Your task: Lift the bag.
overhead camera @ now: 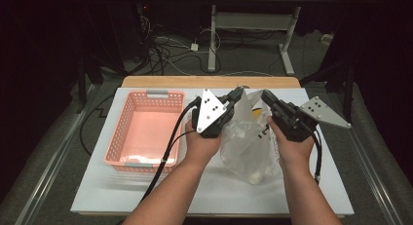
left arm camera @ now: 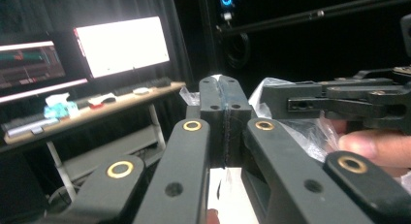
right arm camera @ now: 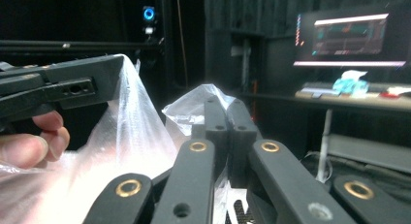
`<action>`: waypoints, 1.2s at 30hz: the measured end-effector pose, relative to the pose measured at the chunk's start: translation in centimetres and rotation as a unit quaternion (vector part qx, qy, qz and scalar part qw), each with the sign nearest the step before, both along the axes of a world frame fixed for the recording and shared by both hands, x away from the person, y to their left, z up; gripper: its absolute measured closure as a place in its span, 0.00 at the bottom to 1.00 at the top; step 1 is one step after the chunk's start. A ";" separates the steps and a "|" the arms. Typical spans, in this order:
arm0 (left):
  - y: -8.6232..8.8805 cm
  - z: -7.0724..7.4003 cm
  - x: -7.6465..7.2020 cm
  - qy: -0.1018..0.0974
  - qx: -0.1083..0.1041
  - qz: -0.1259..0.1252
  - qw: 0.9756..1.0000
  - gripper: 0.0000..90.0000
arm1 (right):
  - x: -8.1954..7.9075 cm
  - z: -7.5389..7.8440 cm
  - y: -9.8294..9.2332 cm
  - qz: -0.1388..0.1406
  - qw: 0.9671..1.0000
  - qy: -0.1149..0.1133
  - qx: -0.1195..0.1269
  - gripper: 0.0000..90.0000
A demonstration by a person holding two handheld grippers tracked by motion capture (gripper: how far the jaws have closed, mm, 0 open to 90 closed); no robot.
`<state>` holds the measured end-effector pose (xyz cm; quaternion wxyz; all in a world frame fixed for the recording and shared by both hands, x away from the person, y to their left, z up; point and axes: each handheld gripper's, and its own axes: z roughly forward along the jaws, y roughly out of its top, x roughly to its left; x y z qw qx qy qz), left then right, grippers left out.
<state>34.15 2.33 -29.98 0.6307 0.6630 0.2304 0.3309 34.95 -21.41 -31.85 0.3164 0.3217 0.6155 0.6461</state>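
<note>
Bag: clear plastic bag (overhead camera: 248, 144) hangs just right of pink basket (overhead camera: 146, 130), over white board (overhead camera: 219, 191).
Left gripper (overhead camera: 237, 94): clamped on bag's rim.
Right gripper (overhead camera: 265, 96): clamped on opposite rim.
Tip: lift evenly, keep mouth spread, contents low.

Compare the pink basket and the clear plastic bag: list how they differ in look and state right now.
The pink basket is a stiff, opaque lattice box; the plastic bag is thin, see-through and crumpled.
The basket rests flat on the white table, untouched; the bag is pinched at its top by the left gripper and the right gripper.
The basket looks empty; the bag seems to hold something pale at the bottom.
Both sit over the same table.
</note>
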 end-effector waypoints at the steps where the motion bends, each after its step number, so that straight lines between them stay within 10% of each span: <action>1: 0.0 0.6 0.1 -0.004 -0.002 0.001 1.000 0.98 | 0.1 0.5 -0.1 -0.003 1.000 -0.004 0.002 1.00; 8: -0.1 4.4 1.4 -0.028 -0.011 0.011 1.000 0.98 | 1.0 4.8 -1.2 -0.029 0.999 -0.037 0.009 1.00; 14: -0.3 4.3 2.9 -0.016 -0.003 0.022 1.000 0.98 | 1.5 7.2 -2.6 -0.049 0.997 -0.054 0.015 1.00; 25: 0.8 -3.5 4.8 0.081 0.039 0.033 0.995 0.98 | 2.9 0.7 -3.1 -0.063 0.998 0.016 -0.021 1.00; 36: 3.5 -5.3 1.4 0.114 0.016 0.007 0.993 0.69 | 2.7 -1.5 -3.3 -0.061 0.997 0.037 -0.043 1.00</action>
